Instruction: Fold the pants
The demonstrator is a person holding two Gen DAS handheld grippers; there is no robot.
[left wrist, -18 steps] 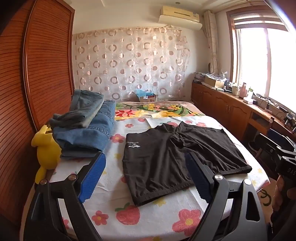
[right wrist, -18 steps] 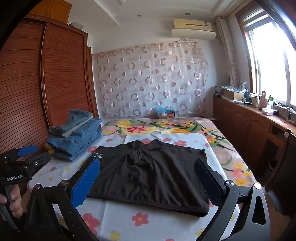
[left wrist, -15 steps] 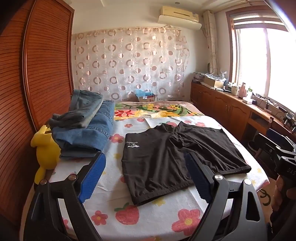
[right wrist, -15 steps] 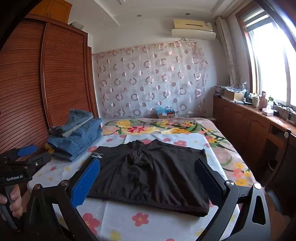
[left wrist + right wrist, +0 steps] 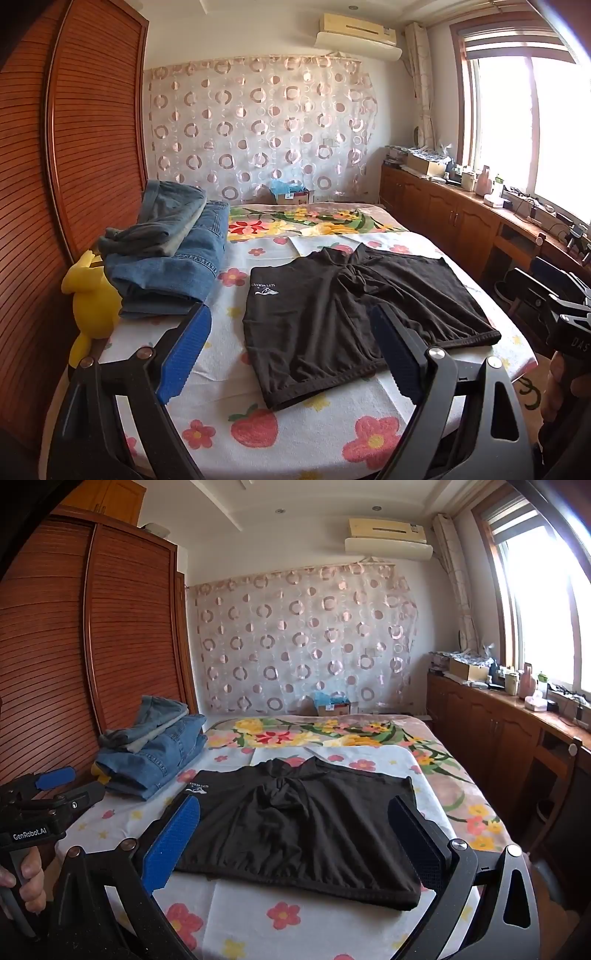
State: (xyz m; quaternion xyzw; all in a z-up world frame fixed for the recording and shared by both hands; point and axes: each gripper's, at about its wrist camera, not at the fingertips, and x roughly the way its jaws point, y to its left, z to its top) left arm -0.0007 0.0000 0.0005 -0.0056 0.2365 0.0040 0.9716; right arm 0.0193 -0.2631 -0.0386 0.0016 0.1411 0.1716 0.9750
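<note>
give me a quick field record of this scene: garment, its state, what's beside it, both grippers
garment: black shorts
state: spread flat on the flowered bed sheet, not yet folded
beside it: stack of folded jeans, apart from the shorts
toy: yellow plush by the jeans
left hand-held gripper: open, empty
right hand-held gripper: open, empty
</note>
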